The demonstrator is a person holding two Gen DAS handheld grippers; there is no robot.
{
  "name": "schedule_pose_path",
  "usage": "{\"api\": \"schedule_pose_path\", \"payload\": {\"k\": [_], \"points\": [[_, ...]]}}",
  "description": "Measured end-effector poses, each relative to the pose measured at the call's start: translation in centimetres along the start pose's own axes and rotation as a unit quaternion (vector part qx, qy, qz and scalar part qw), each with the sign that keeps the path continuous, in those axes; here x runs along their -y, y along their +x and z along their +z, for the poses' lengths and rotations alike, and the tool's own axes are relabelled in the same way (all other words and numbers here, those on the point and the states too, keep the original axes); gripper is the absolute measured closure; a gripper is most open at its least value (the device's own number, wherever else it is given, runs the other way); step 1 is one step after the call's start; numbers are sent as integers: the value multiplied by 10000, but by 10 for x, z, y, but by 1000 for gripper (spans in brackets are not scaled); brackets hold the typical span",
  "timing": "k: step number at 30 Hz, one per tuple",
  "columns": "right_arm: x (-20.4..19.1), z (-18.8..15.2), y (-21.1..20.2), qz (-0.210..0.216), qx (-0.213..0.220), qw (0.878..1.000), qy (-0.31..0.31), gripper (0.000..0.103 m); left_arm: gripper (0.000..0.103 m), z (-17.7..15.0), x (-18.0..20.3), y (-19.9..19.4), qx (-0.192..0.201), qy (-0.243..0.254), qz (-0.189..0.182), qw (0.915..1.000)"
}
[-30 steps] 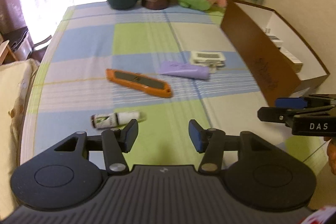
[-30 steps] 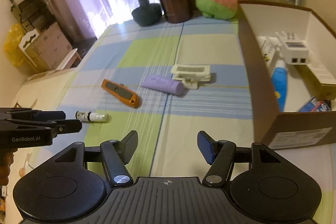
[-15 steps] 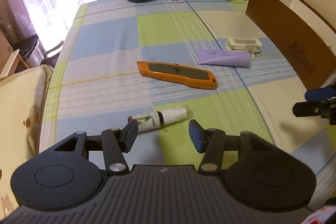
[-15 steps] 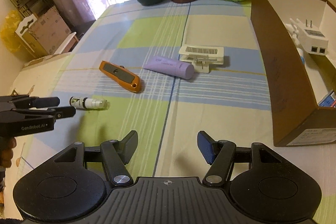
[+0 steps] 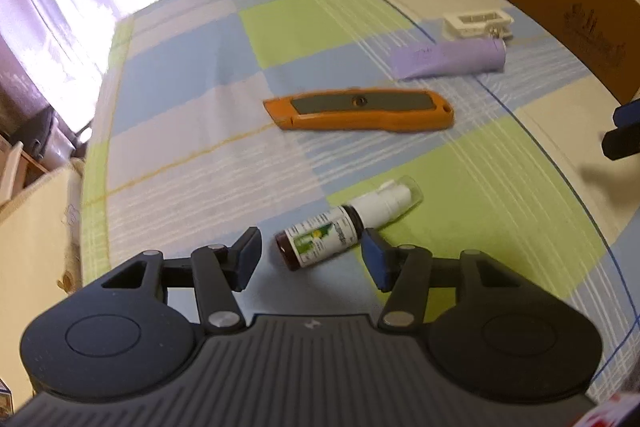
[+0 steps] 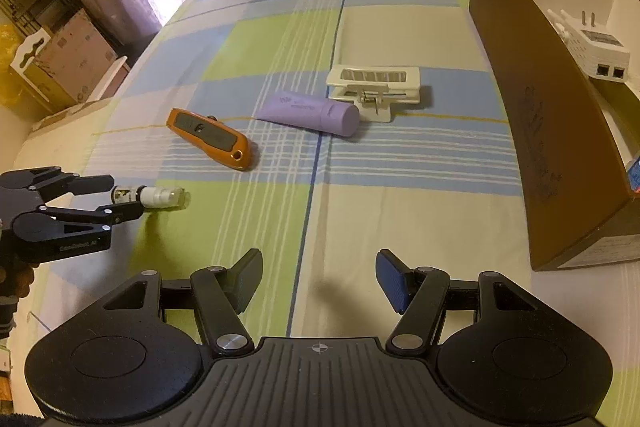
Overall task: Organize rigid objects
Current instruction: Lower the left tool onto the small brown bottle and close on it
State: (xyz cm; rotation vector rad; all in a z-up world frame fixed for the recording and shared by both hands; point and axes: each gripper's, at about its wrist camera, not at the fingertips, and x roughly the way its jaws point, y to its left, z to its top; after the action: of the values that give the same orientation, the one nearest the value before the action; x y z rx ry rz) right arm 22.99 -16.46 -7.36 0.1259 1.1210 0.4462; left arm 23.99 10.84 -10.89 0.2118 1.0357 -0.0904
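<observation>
Spray bottle [image 5: 347,223] lies on checked cloth [image 5: 320,11], between my left claw's [image 5: 311,258] parted pads, untouched. Judge it light, stiff, round, prone to roll; clear cap fragile. Best grip: labelled body. Right claw [image 6: 319,277] released, empty.

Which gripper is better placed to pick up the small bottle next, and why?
Left. The left gripper has its open jaws either side of the small bottle, while the right gripper hangs over bare cloth.

The left claw [image 6: 120,201] body reads, blurrily, perhaps "GenRobot.AI"; bottle label print stays illegible.
</observation>
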Motion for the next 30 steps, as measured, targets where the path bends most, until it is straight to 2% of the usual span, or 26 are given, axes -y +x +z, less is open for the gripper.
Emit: {"api": "schedule_pose_path", "payload": {"k": [8,18,19,23,26,30], "points": [[7,-3,5,-73,-116,9996,242,43,55,0,26,-6,-204,82,-836,9963],[8,-5,4,-90,-92,9996,259,43,56,27,38,11,-100,337,-566,9978],[8,-5,4,-84,-78,9996,251,43,62,29,39,15,-122,337,-554,9978],[5,-3,7,-50,-31,9999,154,43,70,32,36,22,-157,218,-575,9980],[1,2,12,-8,38,10000,-23,43,82,32,37,21,-151,194,-639,9977],[-5,13,18,12,281,9988,-410,43,82,28,40,18,-95,127,-509,9986]]}}
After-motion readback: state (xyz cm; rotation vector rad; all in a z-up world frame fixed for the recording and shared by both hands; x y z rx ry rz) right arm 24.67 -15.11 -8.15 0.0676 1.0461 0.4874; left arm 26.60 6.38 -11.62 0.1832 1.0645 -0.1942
